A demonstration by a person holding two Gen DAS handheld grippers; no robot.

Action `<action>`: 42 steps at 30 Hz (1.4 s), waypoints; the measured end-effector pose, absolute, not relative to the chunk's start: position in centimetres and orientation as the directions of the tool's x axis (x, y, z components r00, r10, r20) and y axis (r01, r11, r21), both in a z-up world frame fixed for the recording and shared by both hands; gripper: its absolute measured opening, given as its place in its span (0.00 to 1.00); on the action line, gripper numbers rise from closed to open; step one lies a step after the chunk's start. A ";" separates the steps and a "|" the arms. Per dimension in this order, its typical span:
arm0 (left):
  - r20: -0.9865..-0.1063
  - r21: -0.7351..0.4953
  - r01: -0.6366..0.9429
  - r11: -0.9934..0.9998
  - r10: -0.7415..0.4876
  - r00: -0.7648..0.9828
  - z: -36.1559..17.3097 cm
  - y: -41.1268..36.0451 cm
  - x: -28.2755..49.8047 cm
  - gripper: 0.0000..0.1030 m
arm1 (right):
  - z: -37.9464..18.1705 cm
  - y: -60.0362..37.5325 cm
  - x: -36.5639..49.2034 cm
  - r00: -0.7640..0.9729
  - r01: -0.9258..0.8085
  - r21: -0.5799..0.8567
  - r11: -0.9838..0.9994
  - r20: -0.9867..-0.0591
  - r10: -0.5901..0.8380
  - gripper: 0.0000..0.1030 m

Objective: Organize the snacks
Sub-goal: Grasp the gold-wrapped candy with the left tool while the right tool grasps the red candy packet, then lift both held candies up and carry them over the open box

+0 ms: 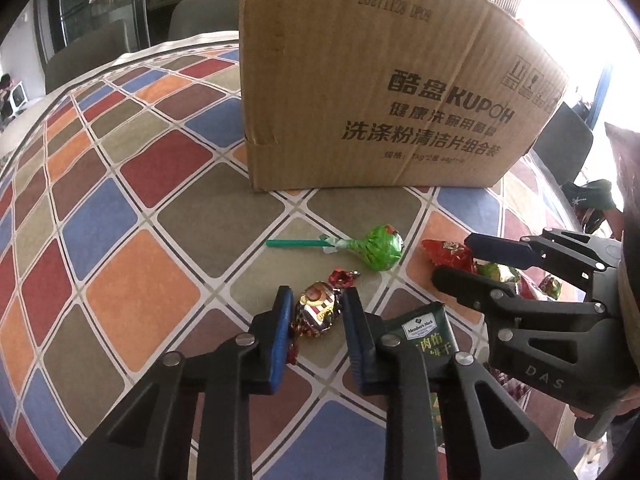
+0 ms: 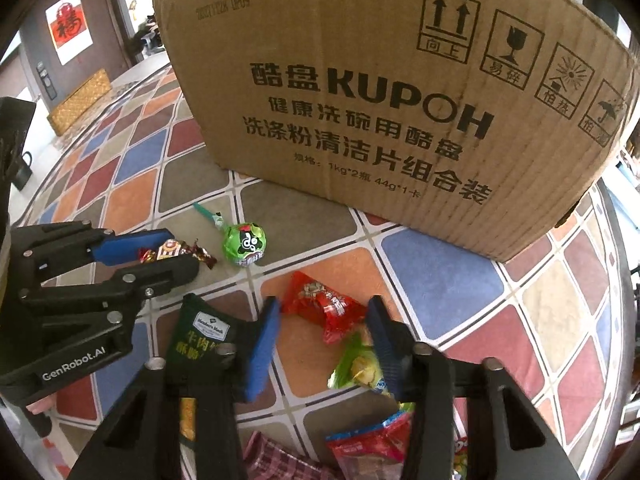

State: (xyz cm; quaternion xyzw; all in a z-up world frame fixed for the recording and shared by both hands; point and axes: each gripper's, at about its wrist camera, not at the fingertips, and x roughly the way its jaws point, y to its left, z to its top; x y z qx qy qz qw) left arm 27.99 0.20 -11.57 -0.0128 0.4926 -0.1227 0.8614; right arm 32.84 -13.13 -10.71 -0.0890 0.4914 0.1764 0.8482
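Beneath both my grippers lies a tablecloth (image 1: 120, 216) of red, orange, blue and olive diamonds, with a cardboard box (image 1: 384, 80) filling the upper centre and chairs (image 1: 200, 12) behind. At lower centre of the left view, my left gripper (image 1: 316, 308) stands part open around a gold-and-red foil candy (image 1: 318, 310); I cannot tell if the pads touch it. My right gripper (image 2: 324, 316) stands wider, astride a red candy wrapper (image 2: 324, 304), beside a green lollipop (image 2: 244, 246) and dark green packet (image 2: 200, 332).
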 end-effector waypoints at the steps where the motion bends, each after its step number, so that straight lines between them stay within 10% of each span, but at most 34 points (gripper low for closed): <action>1: -0.845 -0.145 0.196 0.970 -0.225 0.484 -11.5 0.2 28.0 0.25 | -10.7 -13.2 32.8 0.455 -0.387 0.024 0.922 -0.864 0.214 0.37; 42: -0.636 -0.117 0.242 0.963 -0.260 0.726 2.4 -0.3 25.1 0.24 | 2.0 -15.1 28.6 0.699 -0.349 0.042 0.936 -0.653 0.290 0.29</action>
